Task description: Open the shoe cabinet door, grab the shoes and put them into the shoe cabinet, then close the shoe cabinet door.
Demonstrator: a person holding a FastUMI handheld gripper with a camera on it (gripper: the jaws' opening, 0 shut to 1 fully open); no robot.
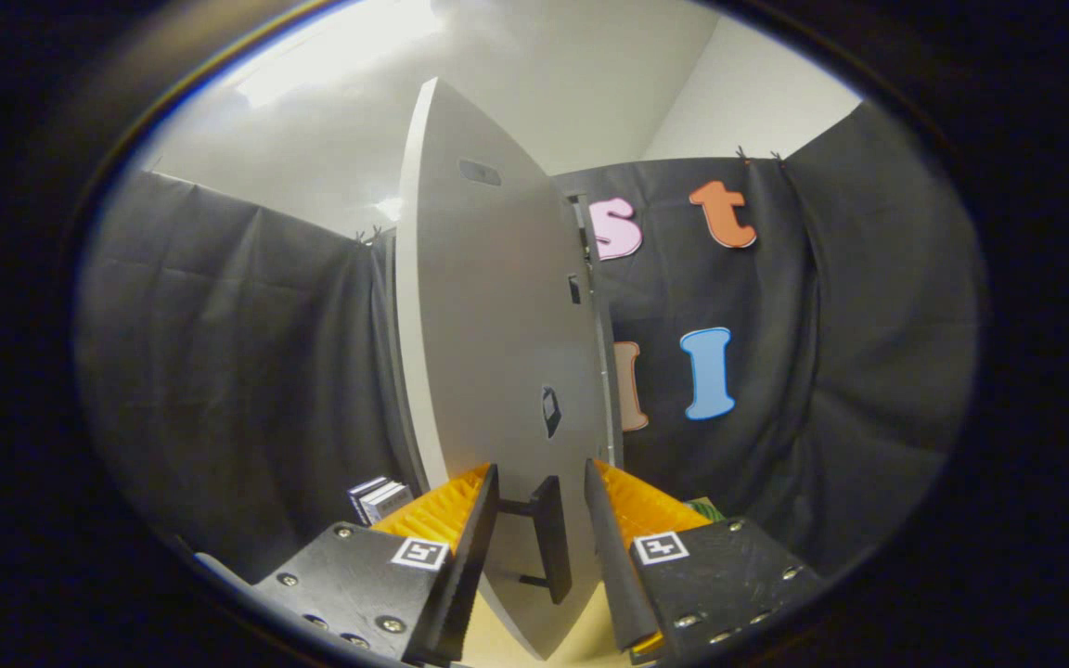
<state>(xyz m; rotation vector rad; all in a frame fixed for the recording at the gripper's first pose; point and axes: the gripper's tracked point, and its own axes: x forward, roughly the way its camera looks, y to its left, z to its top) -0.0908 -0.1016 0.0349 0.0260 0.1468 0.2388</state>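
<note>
Cabinet door (497, 353), a pale grey flat panel, stands swung out and seen nearly edge-on straight ahead of the jaws (542, 547), rising tall beyond them. Its narrow front edge shows as a lighter strip on the left side of the panel. The panel's face carries three small dark marks: an oval recess near the top, a small slot partway down by the far edge, and a dark lozenge-shaped cutout lower down. A black bar handle (550, 549) stands out from the door's lower part on short black posts, upright, and sits in the gap between the two jaws. The jaws are spread apart, with clear space on both sides of the handle; neither touches it. Each jaw is black with an orange ribbed section behind it and a small square black-and-white marker tag on its mount. No readable writing or brand shows on the door or handle. Just left of the left jaw, low against the black cloth, lies a small stack of books (379, 498). Beneath the jaws a pale yellowish floor (497, 645) shows.
</note>
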